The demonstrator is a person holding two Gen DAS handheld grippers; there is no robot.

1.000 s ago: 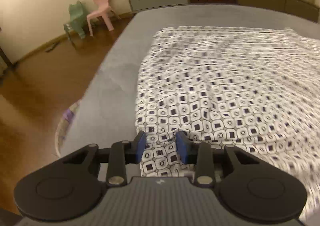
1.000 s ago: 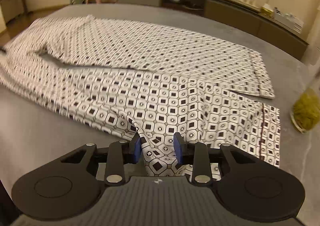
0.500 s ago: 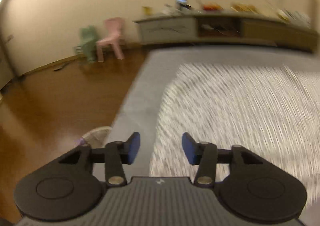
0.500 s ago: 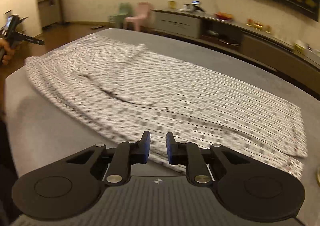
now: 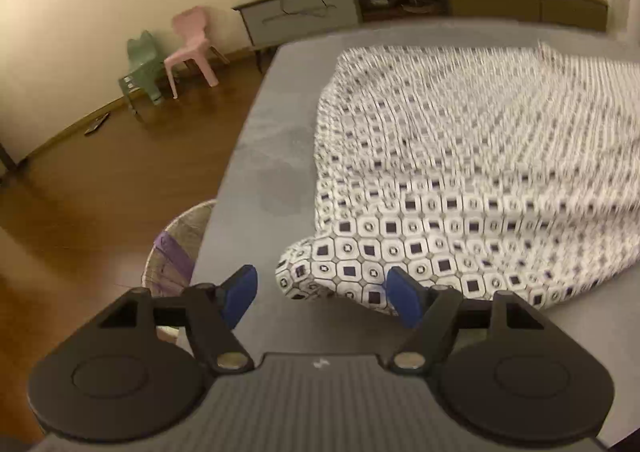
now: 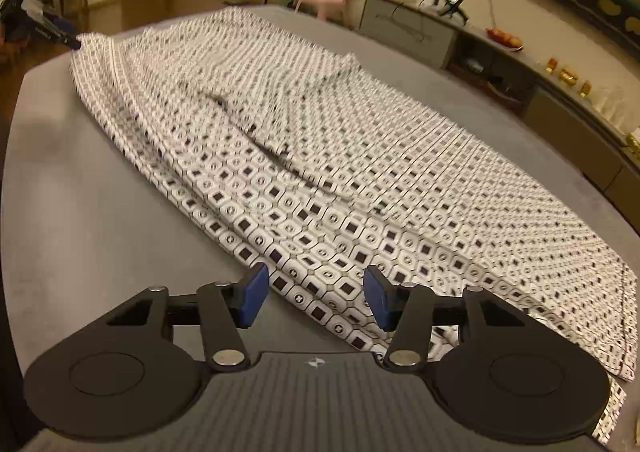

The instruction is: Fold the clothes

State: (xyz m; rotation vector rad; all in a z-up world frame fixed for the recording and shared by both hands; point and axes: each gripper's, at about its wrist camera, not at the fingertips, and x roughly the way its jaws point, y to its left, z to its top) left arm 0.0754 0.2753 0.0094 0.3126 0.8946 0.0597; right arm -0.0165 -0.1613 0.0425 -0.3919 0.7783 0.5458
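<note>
A white garment (image 5: 460,180) printed with black squares lies folded lengthwise on the grey table (image 5: 264,156). My left gripper (image 5: 324,296) hovers just short of its near left corner. The jaws are opening wide, and the corner rests on the table ahead of the blue pads (image 5: 240,292), untouched. In the right wrist view the same garment (image 6: 320,156) runs diagonally across the table. My right gripper (image 6: 316,296) is low over its near long edge, jaws opening. The cloth passes between the pads (image 6: 252,296) but they do not press on it. The left gripper (image 6: 66,37) shows at the garment's far corner.
A wicker basket (image 5: 176,252) stands on the wooden floor by the table's left edge. Pink (image 5: 192,44) and green (image 5: 144,64) plastic chairs stand by the wall. A long low sideboard (image 6: 500,64) with small items runs behind the table. Bare grey table (image 6: 100,212) lies left of the garment.
A second ago both grippers were shut on the garment's near edge. Both have let go and swung back, the jaws stand wider, and the garment lies narrower on the table.
</note>
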